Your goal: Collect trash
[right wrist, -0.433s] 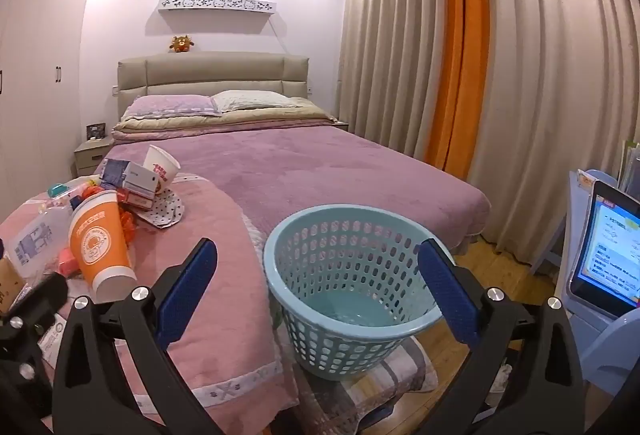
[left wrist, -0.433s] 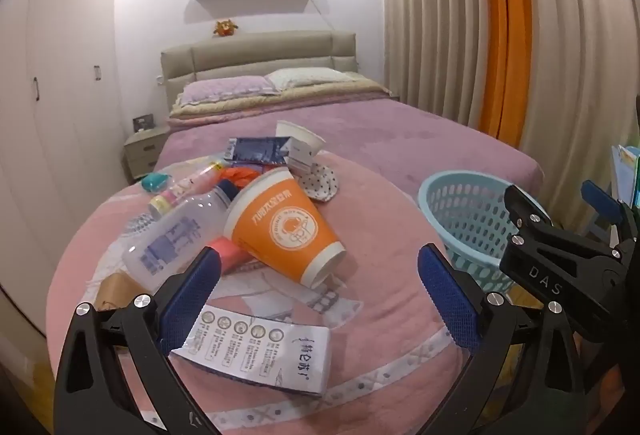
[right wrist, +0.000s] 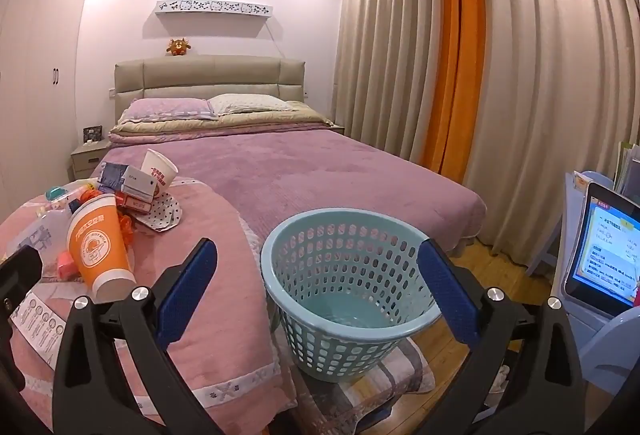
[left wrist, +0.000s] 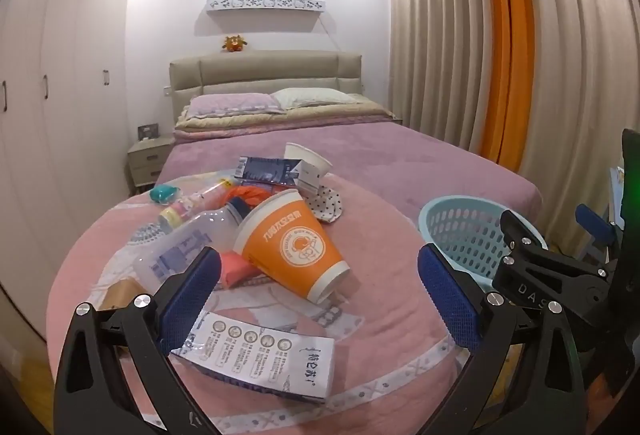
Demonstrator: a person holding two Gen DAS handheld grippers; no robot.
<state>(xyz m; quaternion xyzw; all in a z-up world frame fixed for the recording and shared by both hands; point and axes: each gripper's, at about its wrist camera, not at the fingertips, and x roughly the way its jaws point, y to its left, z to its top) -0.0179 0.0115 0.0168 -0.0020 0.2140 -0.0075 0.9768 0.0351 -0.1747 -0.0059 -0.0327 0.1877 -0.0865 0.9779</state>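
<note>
Trash lies piled on a pink-covered round table (left wrist: 392, 235): an orange paper cup (left wrist: 290, 245) on its side, a clear plastic bottle (left wrist: 184, 247), a white printed leaflet (left wrist: 260, 359), a white cup (left wrist: 306, 161) and small boxes (left wrist: 264, 169). A light-blue perforated basket (right wrist: 348, 287) stands to the right of the table. My left gripper (left wrist: 318, 299) is open and empty, above the leaflet and near the orange cup. My right gripper (right wrist: 316, 295) is open and empty, just in front of the basket; the orange cup (right wrist: 96, 243) lies to its left.
A bed with a purple cover (right wrist: 320, 171) lies behind the table. Curtains (right wrist: 520, 75) hang at the right. A tablet (right wrist: 604, 247) on a blue chair stands at far right. A nightstand (left wrist: 150, 159) and wardrobes (left wrist: 52, 95) are at left. The floor is wood.
Both grippers have tilted slightly upward; the view shows more ceiling. The trash and basket have not moved.
</note>
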